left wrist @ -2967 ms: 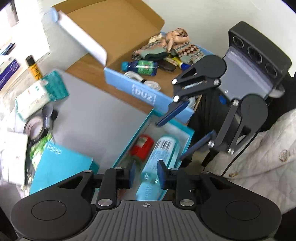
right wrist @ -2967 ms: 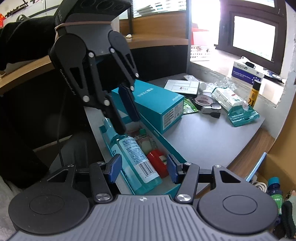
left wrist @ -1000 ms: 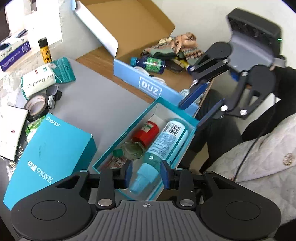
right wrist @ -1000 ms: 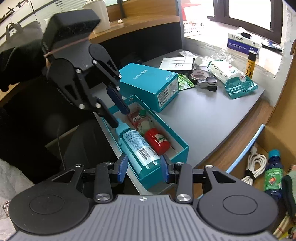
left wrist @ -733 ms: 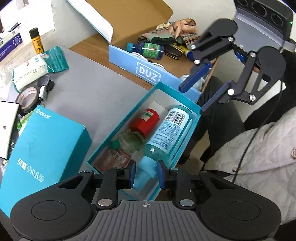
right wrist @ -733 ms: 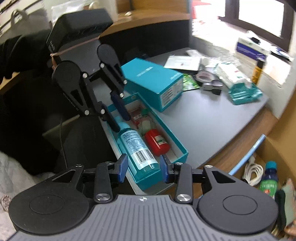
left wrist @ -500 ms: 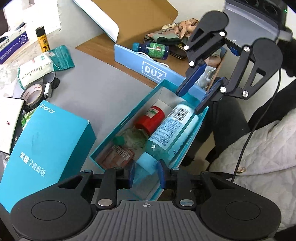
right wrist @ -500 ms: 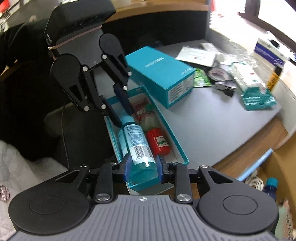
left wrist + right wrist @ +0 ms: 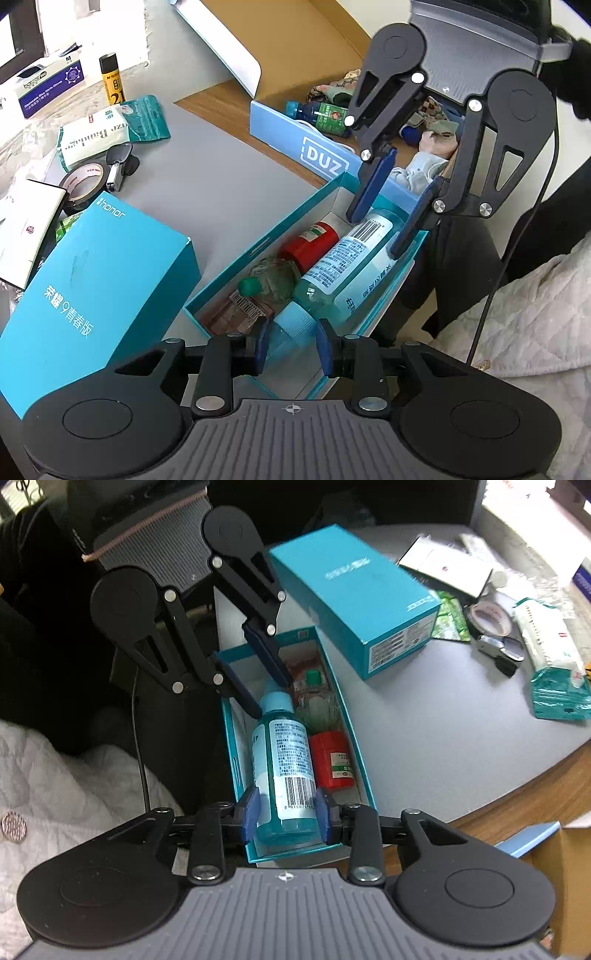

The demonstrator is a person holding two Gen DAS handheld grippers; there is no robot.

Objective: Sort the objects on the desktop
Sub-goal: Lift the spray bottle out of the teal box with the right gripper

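My right gripper (image 9: 284,818) is bracketing the blue bottle (image 9: 282,760) base, my left gripper (image 9: 291,347) its cap; both jaws are standing narrowly parted.

wrist views face each other | close above shared teal tray (image 9: 258,243)
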